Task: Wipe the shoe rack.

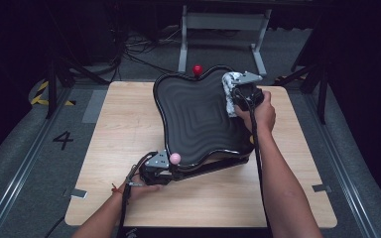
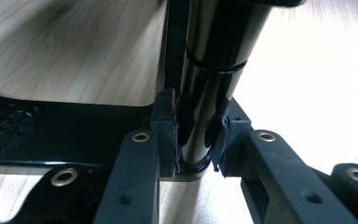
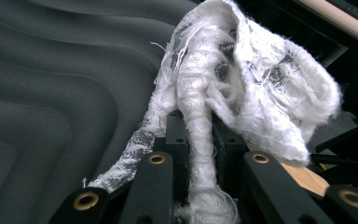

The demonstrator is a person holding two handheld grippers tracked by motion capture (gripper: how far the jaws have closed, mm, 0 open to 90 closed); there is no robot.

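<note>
My right tool [image 1: 234,95] pinched a bunched white cloth [image 3: 242,88] against the far right edge of the tilted black tray [image 1: 196,119], so the ribbed surface stretched away toward my left and nearer side. My left tool [image 2: 198,140] clamped the tray's glossy black leg [image 2: 214,56] at the near corner above the table [image 1: 124,124], forearm low and steadying; the right arm reached forward.

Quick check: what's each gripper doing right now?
Left gripper: shut on the tray's black post.
Right gripper: shut on the white cloth, held against the tray.
</note>
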